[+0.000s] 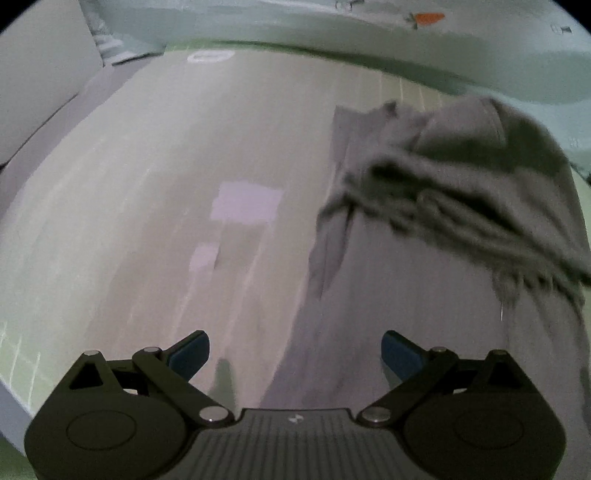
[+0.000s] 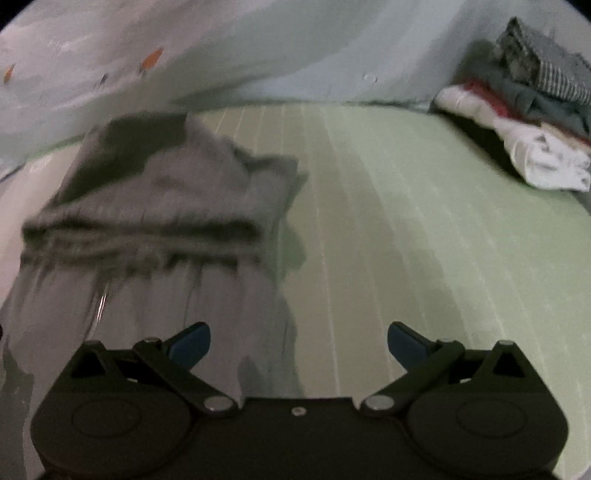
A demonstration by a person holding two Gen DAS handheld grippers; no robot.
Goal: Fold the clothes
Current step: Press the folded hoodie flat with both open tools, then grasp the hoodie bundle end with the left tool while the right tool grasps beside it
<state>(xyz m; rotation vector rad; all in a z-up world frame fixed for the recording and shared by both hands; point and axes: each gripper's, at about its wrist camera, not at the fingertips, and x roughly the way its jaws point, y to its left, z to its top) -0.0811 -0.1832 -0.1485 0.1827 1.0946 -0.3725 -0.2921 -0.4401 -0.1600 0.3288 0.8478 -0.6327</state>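
A grey garment (image 1: 461, 192) lies rumpled on the pale green striped surface (image 1: 184, 184), its ribbed band bunched across the middle and a smoother part spreading toward me. In the left wrist view it fills the right half, ahead and right of my left gripper (image 1: 295, 354), which is open with nothing between its blue pads. In the right wrist view the same garment (image 2: 166, 206) sits ahead and left of my right gripper (image 2: 299, 345). That gripper is open too and holds nothing. Both views are blurred.
A stack of folded clothes (image 2: 524, 122) in white, red, teal and patterned cloth sits at the far right of the green surface (image 2: 406, 221). A pale wall with small orange carrot marks (image 1: 428, 17) runs behind. A white panel (image 1: 37, 74) stands at the far left.
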